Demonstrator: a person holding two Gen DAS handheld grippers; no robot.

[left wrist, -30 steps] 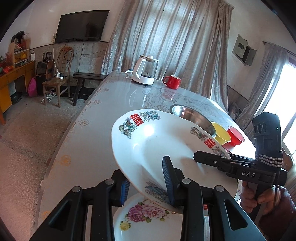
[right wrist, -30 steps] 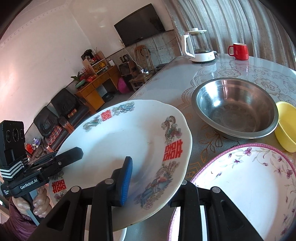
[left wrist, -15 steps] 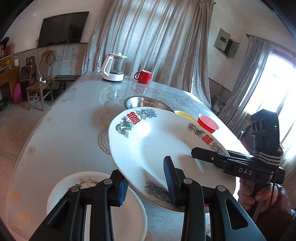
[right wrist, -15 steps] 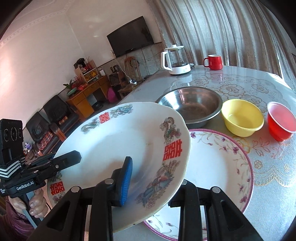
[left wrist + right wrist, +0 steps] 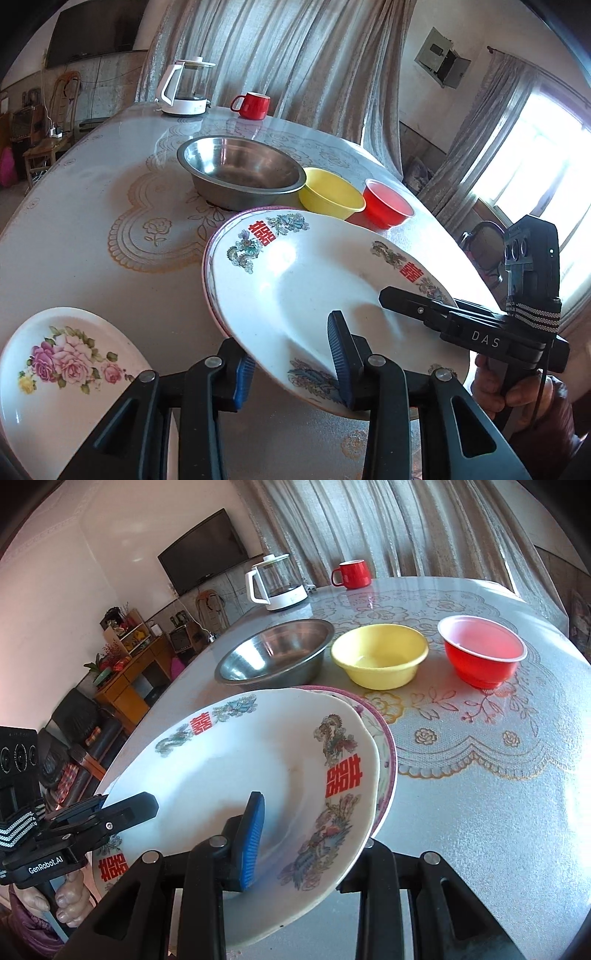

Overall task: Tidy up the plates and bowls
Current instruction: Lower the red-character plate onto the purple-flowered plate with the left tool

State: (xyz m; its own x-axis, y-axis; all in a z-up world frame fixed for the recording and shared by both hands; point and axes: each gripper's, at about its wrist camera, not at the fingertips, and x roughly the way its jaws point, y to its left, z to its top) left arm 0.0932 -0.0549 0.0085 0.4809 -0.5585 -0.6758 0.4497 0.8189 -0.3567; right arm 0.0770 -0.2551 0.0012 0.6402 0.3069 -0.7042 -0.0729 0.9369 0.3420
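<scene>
Carried across from over the rose plate [image 5: 70, 365] to above the purple-rimmed plate [image 5: 386, 753], double-happiness plate [image 5: 314, 280] still clamped by left tool [image 5: 291, 373] and right tool [image 5: 306, 840], ready for stacking.

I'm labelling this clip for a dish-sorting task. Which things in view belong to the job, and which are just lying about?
Part of the job:
dragon plate, held at its rim by left gripper and right gripper
purple-rimmed plate beneath it
rose plate
steel bowl
yellow bowl
red bowl

Just lying about:
kettle
red mug
television
</scene>
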